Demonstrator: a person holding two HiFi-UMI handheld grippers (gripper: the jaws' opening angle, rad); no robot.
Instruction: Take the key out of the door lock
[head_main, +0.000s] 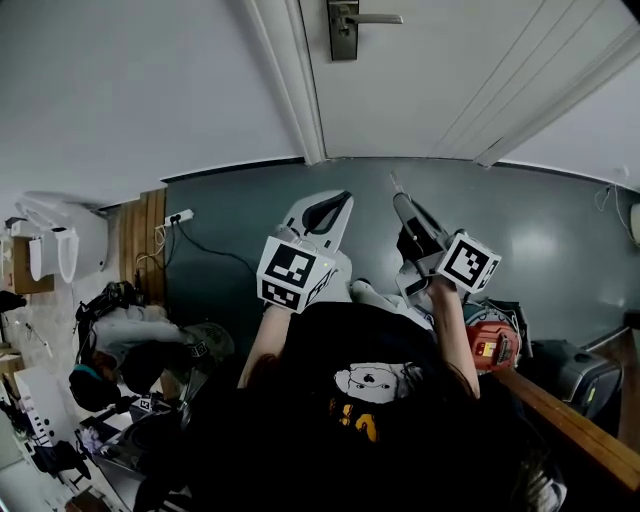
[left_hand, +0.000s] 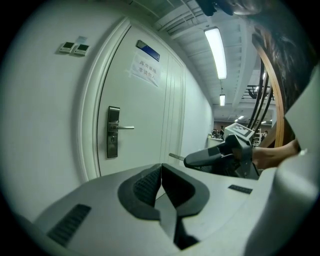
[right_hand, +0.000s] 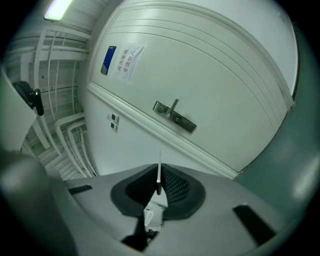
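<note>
Far left: bags and gear heaped on the floor; white power strip lying by the wooden boards.
Wall: plain white, meeting the door frame just left of centre.
Left gripper: clamped right shut, pad against pad, nothing caught between; hovering over the grey-green floor, nose toward the door, well short of it.
Door: white, panelled, closed, with a paper notice stuck up high.
Lock plate: metal, upright on the door, lever handle jutting out to the right; well apart from both grippers, keyhole too small to read.
Right gripper: all but closed, pinching the key; held just beside the left one, aimed the same way.
Key: out of the lock, thin metal blade gripped edge-on between the right pads, tip poking forward past them, clear of the door.
Far right: red-and-grey device down beside the person's forearm.
</note>
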